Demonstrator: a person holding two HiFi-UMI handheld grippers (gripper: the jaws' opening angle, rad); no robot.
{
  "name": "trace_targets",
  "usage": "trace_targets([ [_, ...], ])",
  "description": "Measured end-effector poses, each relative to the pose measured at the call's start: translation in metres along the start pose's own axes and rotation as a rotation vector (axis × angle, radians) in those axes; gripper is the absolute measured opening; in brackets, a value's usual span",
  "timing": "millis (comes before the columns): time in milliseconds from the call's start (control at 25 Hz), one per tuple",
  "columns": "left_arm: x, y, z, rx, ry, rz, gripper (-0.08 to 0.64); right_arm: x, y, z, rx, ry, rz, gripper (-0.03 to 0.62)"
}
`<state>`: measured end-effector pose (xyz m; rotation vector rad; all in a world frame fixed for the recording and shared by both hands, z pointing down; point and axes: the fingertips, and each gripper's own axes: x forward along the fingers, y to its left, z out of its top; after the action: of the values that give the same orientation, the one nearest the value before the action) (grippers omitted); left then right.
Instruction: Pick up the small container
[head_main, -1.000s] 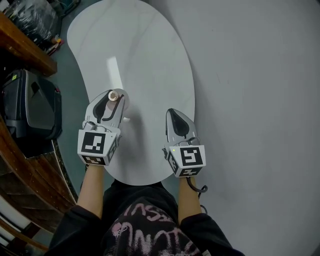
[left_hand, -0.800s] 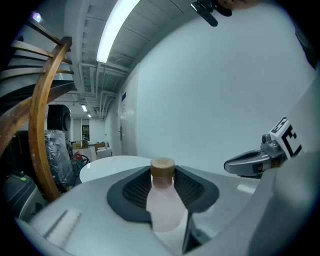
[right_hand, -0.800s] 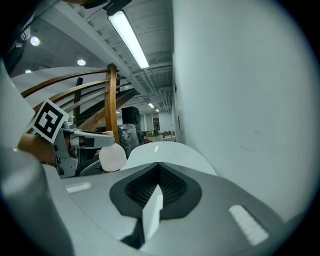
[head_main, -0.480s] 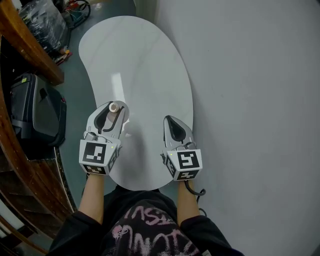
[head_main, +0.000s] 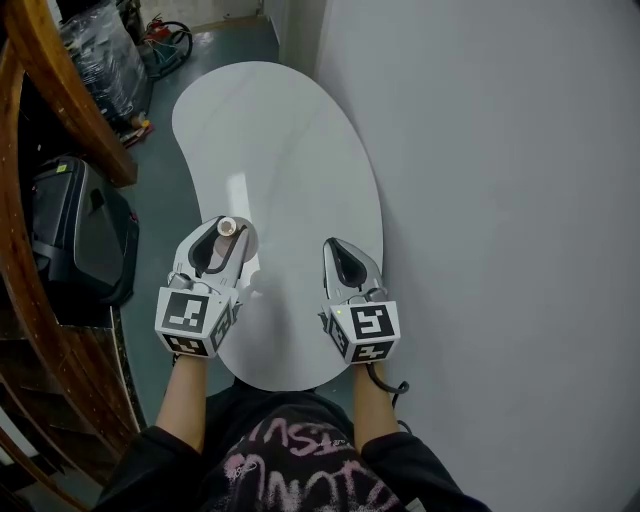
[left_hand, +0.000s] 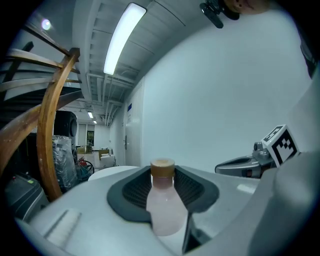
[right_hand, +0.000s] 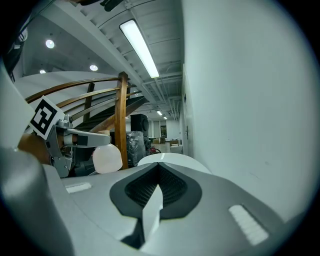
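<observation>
The small container (left_hand: 163, 200) is a pale pinkish bottle with a tan cap. It stands upright between the jaws of my left gripper (head_main: 228, 234), which is shut on it above the left side of the white table (head_main: 270, 140). From the head view only its cap (head_main: 227, 227) shows. In the right gripper view the bottle's round body (right_hand: 107, 158) hangs under the left gripper at the left. My right gripper (head_main: 338, 248) is shut with nothing in it, held over the table's right side, level with the left one.
A grey wall (head_main: 500, 200) runs close along the table's right edge. A black case (head_main: 75, 235) and a curved wooden railing (head_main: 30, 300) stand to the left. Wrapped goods (head_main: 100, 45) lie on the floor beyond.
Both grippers have stayed side by side with the bottle still held in the left one. The head camera has tilted, so the table's far end and floor now show.
</observation>
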<state>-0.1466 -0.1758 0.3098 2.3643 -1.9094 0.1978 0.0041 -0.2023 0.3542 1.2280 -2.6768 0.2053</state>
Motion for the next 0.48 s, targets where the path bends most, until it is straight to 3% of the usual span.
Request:
trace_targets([
  [480, -0.01, -0.001, 0.025, 0.025, -0.046, 0.003, 0.143, -0.004, 0.002, 0.026, -0.029, -0.047, 0.005, 0.011],
])
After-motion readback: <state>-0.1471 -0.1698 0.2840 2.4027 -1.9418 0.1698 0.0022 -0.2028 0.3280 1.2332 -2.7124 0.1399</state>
